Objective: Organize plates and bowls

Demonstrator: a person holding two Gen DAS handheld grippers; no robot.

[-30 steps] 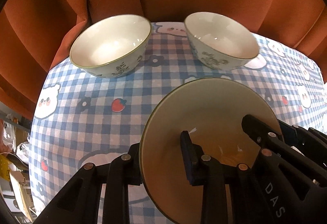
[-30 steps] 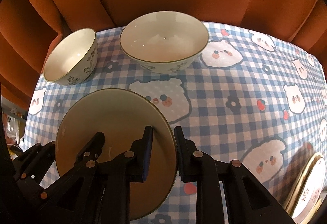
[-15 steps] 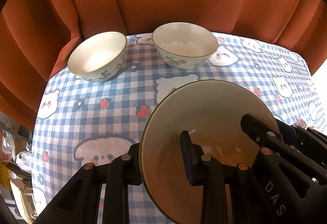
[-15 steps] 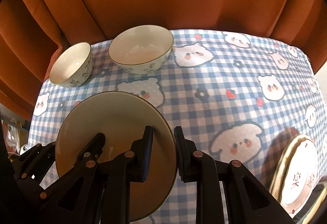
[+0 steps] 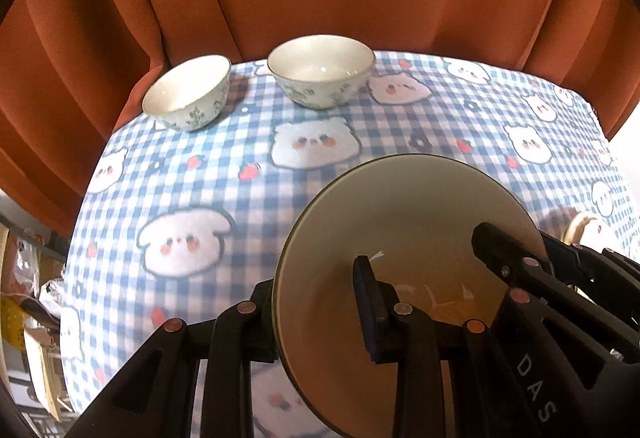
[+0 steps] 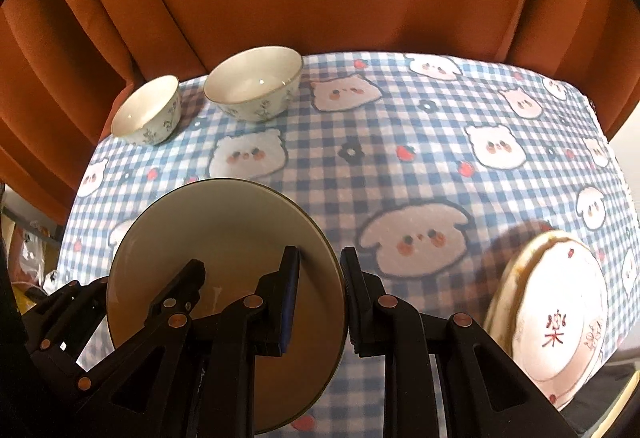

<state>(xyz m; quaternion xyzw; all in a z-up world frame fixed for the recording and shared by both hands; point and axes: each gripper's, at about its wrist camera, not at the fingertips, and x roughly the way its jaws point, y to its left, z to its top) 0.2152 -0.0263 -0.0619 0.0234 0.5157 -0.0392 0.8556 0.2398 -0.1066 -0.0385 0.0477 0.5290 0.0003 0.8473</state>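
Now, table (image 5: 224, 174): it spreads wider than 1 second ago, so the carry is pulling back.
Plate (image 6: 224, 238): aloft, tilted, clenched at opposite rims by left gripper (image 5: 320, 318) and right gripper (image 6: 322, 298).
Stack (image 6: 560, 318): patterned plates at the near right edge, likely destination.
2 bowls (image 5: 320, 68): far left, well apart from the open middle.

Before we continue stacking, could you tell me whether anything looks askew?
Yes: at right, the white round plate with a red character sits off-centre on the brown-rimmed plate beneath. The gripped beige plate looks fine.
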